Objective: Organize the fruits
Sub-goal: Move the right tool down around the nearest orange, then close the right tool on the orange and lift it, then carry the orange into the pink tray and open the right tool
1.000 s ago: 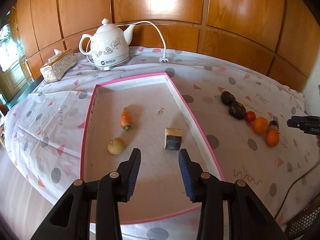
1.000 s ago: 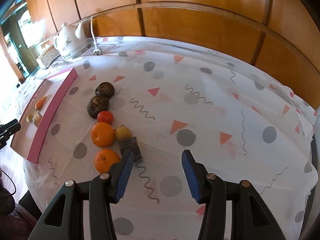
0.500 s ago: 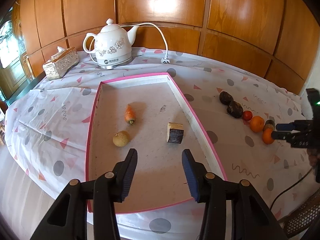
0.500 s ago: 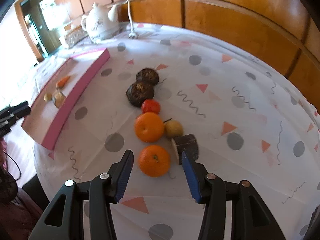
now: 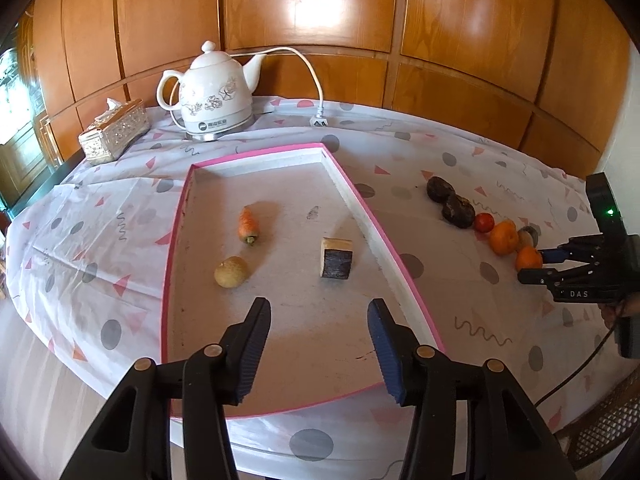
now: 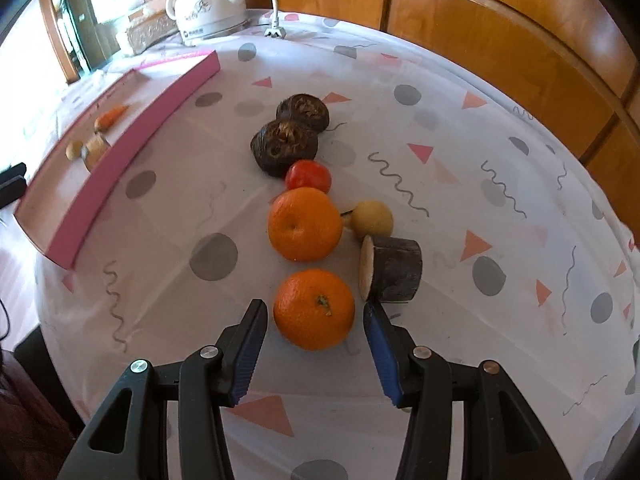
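My right gripper (image 6: 316, 308) is open, its fingertips on either side of the nearest orange (image 6: 314, 309) without touching it. Behind it lie a second orange (image 6: 305, 224), a small tomato (image 6: 308, 176), two dark brown fruits (image 6: 285, 147), a pale yellow fruit (image 6: 372, 218) and a dark cut chunk (image 6: 394, 269). My left gripper (image 5: 318, 312) is open and empty over the near part of the pink-rimmed tray (image 5: 404, 288), which holds a carrot (image 5: 248, 225), a yellowish round fruit (image 5: 230, 272) and a dark cut chunk (image 5: 337, 258). The right gripper also shows in the left wrist view (image 5: 538, 264).
A white kettle (image 5: 214, 92) with its cord and a tissue box (image 5: 114, 130) stand at the back of the table. Wooden wall panels close off the far side. The patterned tablecloth (image 6: 460, 184) drops off at the near edge.
My right gripper has moved forward and down onto the fruit row, so the nearest orange now sits between its open fingers. My left gripper has drawn back slightly from the tray.
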Available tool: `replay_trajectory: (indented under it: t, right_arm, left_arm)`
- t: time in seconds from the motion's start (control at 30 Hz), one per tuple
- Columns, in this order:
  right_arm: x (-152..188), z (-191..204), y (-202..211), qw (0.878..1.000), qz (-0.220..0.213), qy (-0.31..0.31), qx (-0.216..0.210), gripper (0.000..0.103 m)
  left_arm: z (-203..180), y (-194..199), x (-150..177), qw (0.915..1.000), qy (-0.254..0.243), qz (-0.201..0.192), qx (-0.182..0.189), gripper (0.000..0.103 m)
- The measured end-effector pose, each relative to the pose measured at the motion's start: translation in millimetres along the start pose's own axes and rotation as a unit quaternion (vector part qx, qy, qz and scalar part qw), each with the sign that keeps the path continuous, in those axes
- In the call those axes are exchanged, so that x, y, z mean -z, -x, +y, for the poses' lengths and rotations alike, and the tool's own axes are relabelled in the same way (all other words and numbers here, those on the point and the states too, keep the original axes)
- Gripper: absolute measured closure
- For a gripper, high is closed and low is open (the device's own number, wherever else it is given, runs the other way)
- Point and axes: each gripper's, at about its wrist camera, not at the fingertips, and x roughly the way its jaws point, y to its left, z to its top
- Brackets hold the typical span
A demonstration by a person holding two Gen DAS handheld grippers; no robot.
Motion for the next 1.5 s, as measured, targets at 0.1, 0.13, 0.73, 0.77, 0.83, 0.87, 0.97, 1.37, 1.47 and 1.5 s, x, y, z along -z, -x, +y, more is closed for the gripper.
replay_trajectory:
  t: [0.1,0.13,0.73,0.77,0.83,0.87,0.97,1.37,1.47,1.5]
  right_arm:
    - [1,3,0,1.000,-0.001,0.009,-0.002,0.061]
    - [1,3,0,1.000,0.000,0.008,-0.002,0.062]
    - [4,4,0,1.000,0.004,0.012,-0.002,0.063]
    - [4,6,0,1.000,0.005,0.012,-0.003,0.063]
    - [3,12,1,1.000,0.006,0.015,-0.006,0.063]
    - [3,16,3,1.000,0.005,0.016,-0.009,0.063]
    - [0,30,9,1.000,-0.006,0.019,-0.023,0.063]
    - [-49,100,30,0.993,-0.062,0.043,-0.088,0.063]
    - [-73,116,29,0.992,-0.075,0.038,-0.098,0.063]
    - [-82,123,29,0.991,-0.080,0.038,-0.104,0.063]
  left_arm:
    - [1,-3,1,1.0000,0.004,0.005,0.000,0.052]
    - [2,-4,1,1.0000,0.006,0.006,-0.001,0.052]
    - [7,-2,2,0.9996,0.023,0.002,-0.014,0.049]
    - [8,-2,3,0.9995,0.026,0.002,-0.016,0.048]
    - [11,-1,3,0.9993,0.032,0.001,-0.019,0.048]
    - [12,-1,3,0.9992,0.035,0.002,-0.021,0.048]
    - [18,-1,4,0.9986,0.047,0.002,-0.024,0.048]
    - [40,2,6,0.9956,0.085,-0.005,-0.039,0.034]
    - [48,4,6,0.9942,0.098,-0.008,-0.044,0.032]
    - [51,4,7,0.9937,0.102,-0.009,-0.046,0.030]
